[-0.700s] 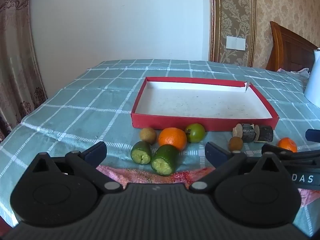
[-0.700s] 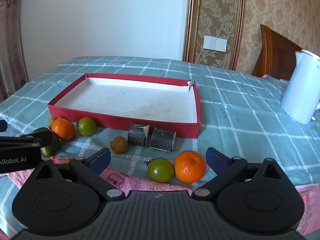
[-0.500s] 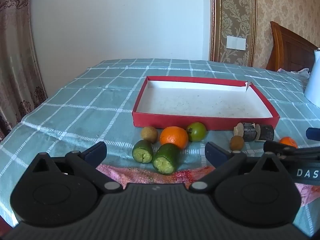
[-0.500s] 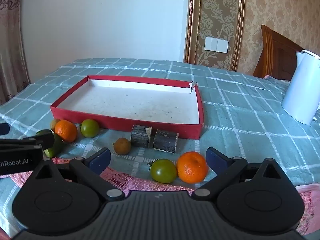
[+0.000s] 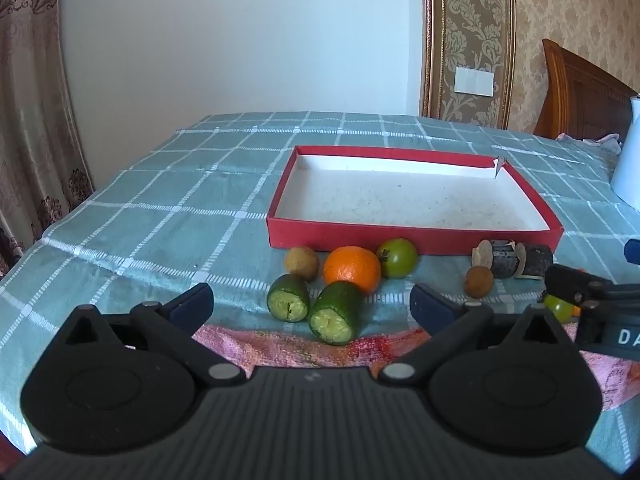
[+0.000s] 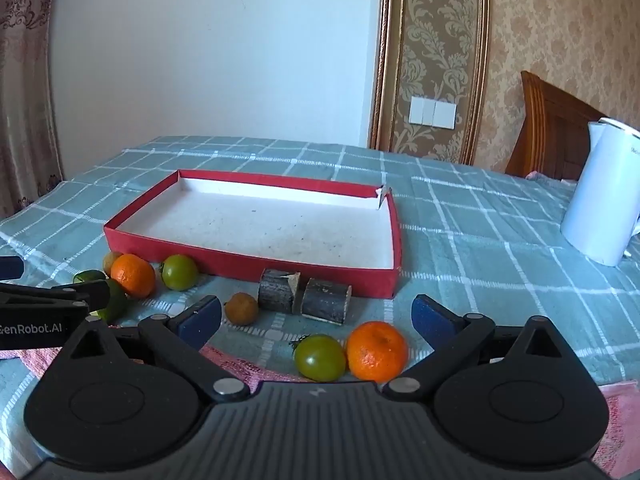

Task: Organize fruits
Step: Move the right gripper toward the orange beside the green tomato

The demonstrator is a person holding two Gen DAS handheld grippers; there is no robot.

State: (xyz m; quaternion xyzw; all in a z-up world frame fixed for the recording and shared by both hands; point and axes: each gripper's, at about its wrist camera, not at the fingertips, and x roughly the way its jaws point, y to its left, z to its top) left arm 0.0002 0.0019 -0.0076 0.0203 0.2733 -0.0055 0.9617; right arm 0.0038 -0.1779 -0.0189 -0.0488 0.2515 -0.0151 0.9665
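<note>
A shallow red tray (image 5: 412, 237) (image 6: 248, 266) with a bare white floor lies on the checked cloth. In the left wrist view two cut green pieces (image 5: 334, 313), an orange (image 5: 352, 269), a green tomato (image 5: 397, 257) and a small brown fruit (image 5: 301, 263) sit in front of the tray. My left gripper (image 5: 312, 304) hangs open above them, touching nothing. In the right wrist view a green tomato (image 6: 320, 357) and an orange (image 6: 376, 351) lie between the open fingers of my right gripper (image 6: 316, 314). Two dark bark-like chunks (image 6: 304, 297) and a brown fruit (image 6: 241, 308) lie just beyond.
A white kettle (image 6: 600, 196) stands on the table at the right, a wooden headboard behind it. A pink cloth (image 5: 288, 346) lies under the near fruit. A curtain hangs at the left and the table's left edge drops off there.
Both views have shifted slightly: the fruit and tray sit a little lower in the frames than before. The fruit has not moved on the table. Both grippers stay wide.
</note>
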